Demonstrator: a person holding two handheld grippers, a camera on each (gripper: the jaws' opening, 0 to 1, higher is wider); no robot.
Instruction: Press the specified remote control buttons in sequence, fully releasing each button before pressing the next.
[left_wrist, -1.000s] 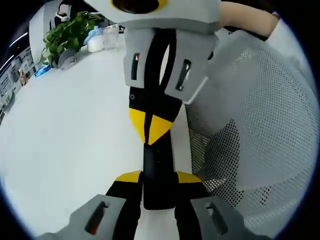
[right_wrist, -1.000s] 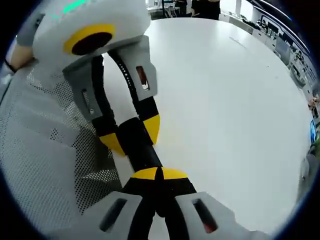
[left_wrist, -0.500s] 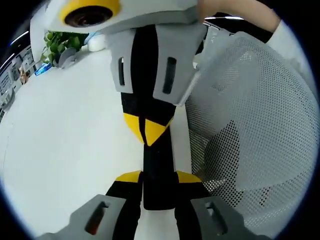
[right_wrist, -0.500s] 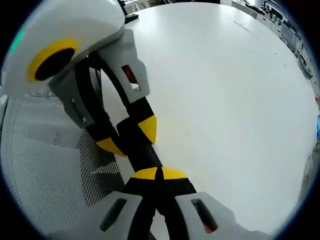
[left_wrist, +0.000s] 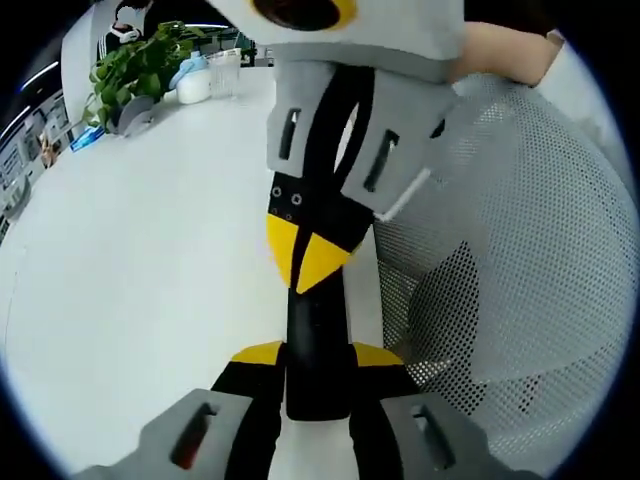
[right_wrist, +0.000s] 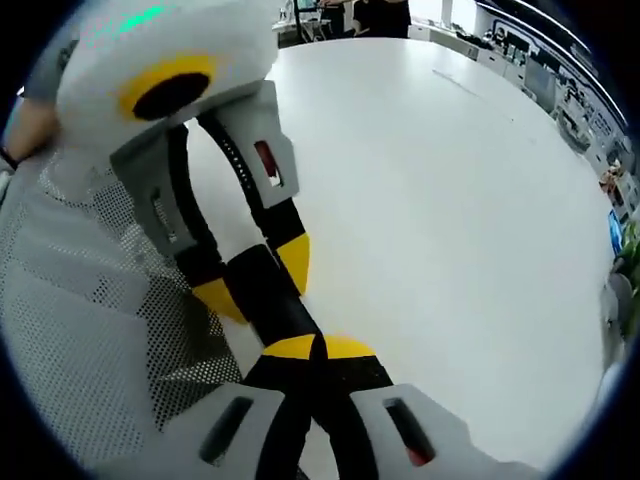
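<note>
A slim black remote control (left_wrist: 316, 330) sticks out from between the yellow tips of my left gripper (left_wrist: 317, 353), which is shut on its near end. My right gripper (left_wrist: 305, 262) comes down from the top of the left gripper view with its jaws shut and its yellow tips on the remote's upper face. In the right gripper view my right gripper (right_wrist: 318, 347) is shut with its tips together on the remote (right_wrist: 278, 312), and the left gripper (right_wrist: 258, 283) clamps the remote from the upper left. The buttons are hidden.
A white table (left_wrist: 130, 240) stretches to the left, with a green plant (left_wrist: 135, 70) and bottles (left_wrist: 195, 80) at its far edge. A white mesh chair back (left_wrist: 510, 250) stands close on the right. A person's hand (left_wrist: 500, 55) holds the right gripper.
The right gripper has tilted back up from its lower lean half a second ago, with its shut tips staying on the remote. The left gripper's hold on the remote is unchanged.
</note>
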